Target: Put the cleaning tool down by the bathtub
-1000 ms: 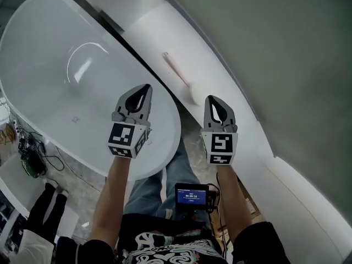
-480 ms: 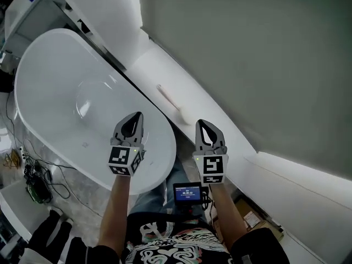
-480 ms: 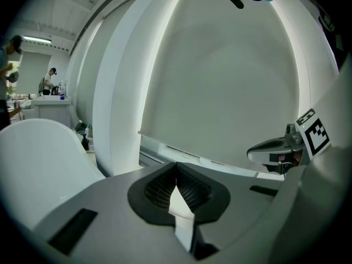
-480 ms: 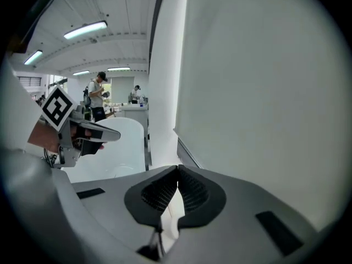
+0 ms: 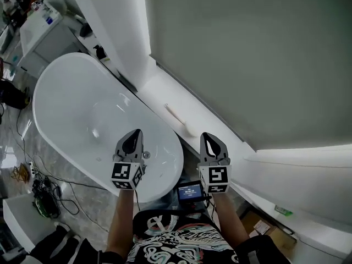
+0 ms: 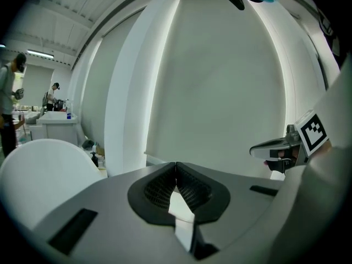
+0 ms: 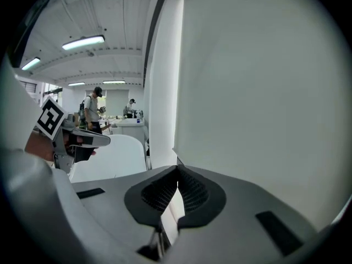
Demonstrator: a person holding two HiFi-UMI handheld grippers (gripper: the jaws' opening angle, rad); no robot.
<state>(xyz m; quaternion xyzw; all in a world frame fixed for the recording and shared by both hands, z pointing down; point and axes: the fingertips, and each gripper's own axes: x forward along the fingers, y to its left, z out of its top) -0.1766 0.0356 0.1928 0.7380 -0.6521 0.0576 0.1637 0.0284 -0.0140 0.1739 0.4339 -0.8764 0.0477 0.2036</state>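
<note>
- A mock bathroom in a lab hall: glossy white oval freestanding bathtub (image 5: 71, 109) beside plain white partition walls (image 5: 247, 54).
- Tangled black cables (image 5: 47, 199) on the grey marbled floor (image 5: 25, 147).
- Long ceiling strip lights (image 7: 82, 42); people (image 7: 93, 111) at a white tabletop (image 7: 127, 123) beyond.

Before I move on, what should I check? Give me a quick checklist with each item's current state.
1. Cleaning tool lies on the ledge beside the bathtub: ok.
2. Left gripper shut, nothing between its fingers: ok.
3. Right gripper shut, nothing between its fingers: ok.
4. Both grippers apart from the tool: ok.
5. Tool lies steady, won't roll off: cannot tell.
</note>
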